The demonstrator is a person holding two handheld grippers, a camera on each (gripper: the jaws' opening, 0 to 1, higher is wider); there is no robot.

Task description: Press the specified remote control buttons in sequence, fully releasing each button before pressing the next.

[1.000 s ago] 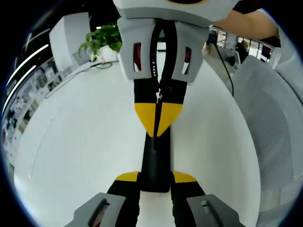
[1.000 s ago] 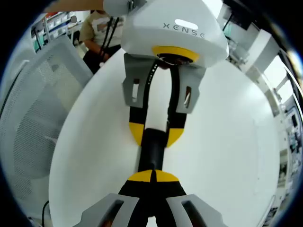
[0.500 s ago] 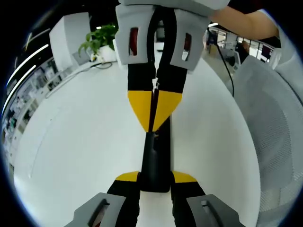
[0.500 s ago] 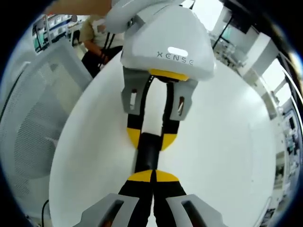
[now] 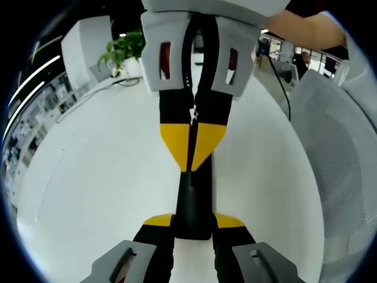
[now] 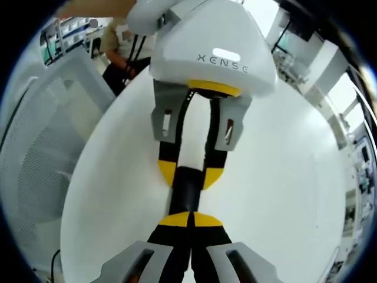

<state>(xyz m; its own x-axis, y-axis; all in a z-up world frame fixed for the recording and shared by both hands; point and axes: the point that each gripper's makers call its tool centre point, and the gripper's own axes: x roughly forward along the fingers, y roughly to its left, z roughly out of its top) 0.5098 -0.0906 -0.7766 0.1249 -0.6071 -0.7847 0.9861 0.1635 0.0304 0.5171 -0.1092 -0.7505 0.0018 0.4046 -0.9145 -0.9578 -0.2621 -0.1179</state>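
A slim black remote (image 5: 191, 200) lies lengthwise over the white table (image 5: 100, 171). My left gripper (image 5: 193, 221) is shut on its near end, one yellow pad on each side. From the top of the left gripper view my right gripper (image 5: 191, 150) comes down shut, its joined yellow tips resting on the remote's upper face. In the right gripper view my right gripper (image 6: 189, 219) has its tips together over the remote (image 6: 185, 191), and beyond it the left gripper (image 6: 189, 174) clamps the far end. The buttons are hidden.
A potted plant (image 5: 126, 50) stands at the table's far edge. A white mesh chair (image 5: 336, 153) is beside the table, also seen as the mesh chair (image 6: 35, 147). A person's arm (image 5: 306, 26) reaches in, and another person (image 6: 118, 41) stands behind the table.
The right gripper's joined tips rose slightly half a second ago and have come back down a little along the remote. The left gripper and the remote have stayed put.
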